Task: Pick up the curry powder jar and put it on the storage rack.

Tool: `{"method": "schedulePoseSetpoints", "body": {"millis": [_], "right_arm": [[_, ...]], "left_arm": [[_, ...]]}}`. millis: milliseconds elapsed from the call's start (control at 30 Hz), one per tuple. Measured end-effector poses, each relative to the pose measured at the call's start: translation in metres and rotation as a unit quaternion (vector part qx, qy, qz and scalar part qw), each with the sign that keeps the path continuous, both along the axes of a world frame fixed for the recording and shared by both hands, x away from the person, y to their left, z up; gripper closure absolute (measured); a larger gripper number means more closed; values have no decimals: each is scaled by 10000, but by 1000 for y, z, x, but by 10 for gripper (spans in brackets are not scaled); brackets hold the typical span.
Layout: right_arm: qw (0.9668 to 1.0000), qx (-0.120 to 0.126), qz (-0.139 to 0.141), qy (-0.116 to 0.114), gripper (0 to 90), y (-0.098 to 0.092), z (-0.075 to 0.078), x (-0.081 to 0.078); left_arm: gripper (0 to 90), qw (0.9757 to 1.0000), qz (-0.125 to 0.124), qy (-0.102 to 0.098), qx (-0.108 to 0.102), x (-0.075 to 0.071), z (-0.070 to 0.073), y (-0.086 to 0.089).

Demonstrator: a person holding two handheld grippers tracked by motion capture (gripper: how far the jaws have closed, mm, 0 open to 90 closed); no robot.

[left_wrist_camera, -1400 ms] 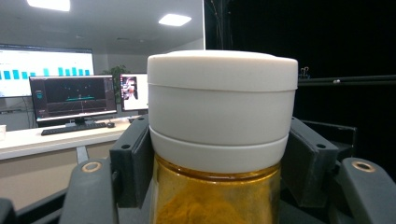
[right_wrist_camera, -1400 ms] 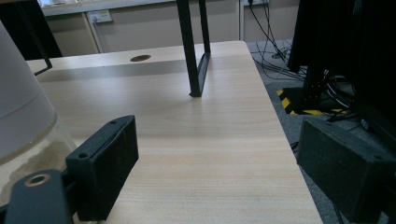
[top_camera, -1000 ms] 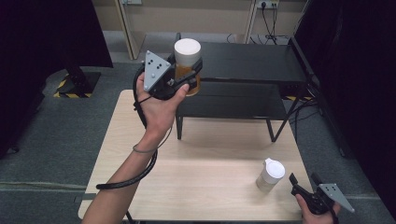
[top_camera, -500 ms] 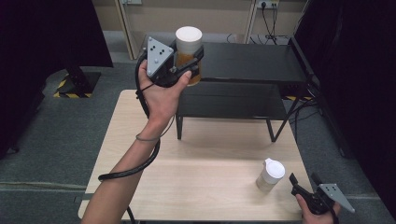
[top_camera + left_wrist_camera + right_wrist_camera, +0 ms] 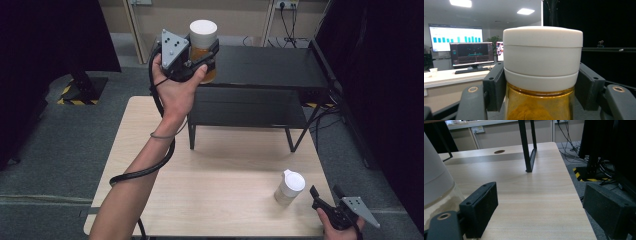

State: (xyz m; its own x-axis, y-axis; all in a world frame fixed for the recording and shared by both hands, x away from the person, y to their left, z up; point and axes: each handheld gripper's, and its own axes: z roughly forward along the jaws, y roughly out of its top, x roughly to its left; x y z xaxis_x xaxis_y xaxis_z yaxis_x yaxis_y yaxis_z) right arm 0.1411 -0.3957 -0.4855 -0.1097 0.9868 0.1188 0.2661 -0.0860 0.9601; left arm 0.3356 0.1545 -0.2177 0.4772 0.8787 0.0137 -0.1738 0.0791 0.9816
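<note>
A jar (image 5: 203, 49) with a white lid and amber contents hangs in the air over the left end of the black shelf (image 5: 265, 67). My left gripper (image 5: 204, 59) is shut on it. In the left gripper view the two pads (image 5: 495, 86) press the jar (image 5: 541, 65) just under its lid. A second white-lidded jar (image 5: 289, 187) stands on the wooden table (image 5: 220, 200) at the front right. My right gripper (image 5: 325, 193) rests just right of it, open, with nothing between its fingers. In the right gripper view that jar (image 5: 435, 187) sits at the left edge, beside the right gripper (image 5: 539, 210).
The black two-level shelf stands across the back of the table on thin legs (image 5: 527, 147). The table's right edge (image 5: 576, 195) drops to a grey floor with cables and a yellow-black striped base (image 5: 584, 173). A dark curtain (image 5: 380, 100) hangs at the right.
My left hand has lifted the jar higher and slightly to the right, over the shelf top. The right gripper and the second jar have stayed in place.
</note>
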Motion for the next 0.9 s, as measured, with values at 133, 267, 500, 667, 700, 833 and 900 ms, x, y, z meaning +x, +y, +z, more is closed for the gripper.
{"method": "schedulePoseSetpoints", "body": {"millis": [133, 267, 500, 667, 700, 833, 900], "right_arm": [[10000, 10, 1, 1, 131, 0, 0, 0], [10000, -3, 5, 5, 130, 0, 0, 0], [10000, -9, 7, 1, 131, 0, 0, 0], [10000, -1, 10, -6, 131, 0, 0, 0], [10000, -5, 13, -8, 131, 0, 0, 0], [10000, -33, 21, -10, 131, 0, 0, 0], [10000, -29, 19, -18, 131, 1, 0, 0]], "left_arm": [[348, 10000, 65, 35, 12, 7, -1, -3], [348, 9999, 102, 57, 12, 13, -2, -5], [348, 9997, 175, 146, 40, 24, -4, -8], [348, 9997, 187, 127, 48, 28, -5, -10], [348, 9997, 189, 132, 54, 29, -6, -10], [348, 9996, 223, 150, 69, 32, -7, -11], [348, 9996, 228, 173, 63, 33, -8, -10]]}}
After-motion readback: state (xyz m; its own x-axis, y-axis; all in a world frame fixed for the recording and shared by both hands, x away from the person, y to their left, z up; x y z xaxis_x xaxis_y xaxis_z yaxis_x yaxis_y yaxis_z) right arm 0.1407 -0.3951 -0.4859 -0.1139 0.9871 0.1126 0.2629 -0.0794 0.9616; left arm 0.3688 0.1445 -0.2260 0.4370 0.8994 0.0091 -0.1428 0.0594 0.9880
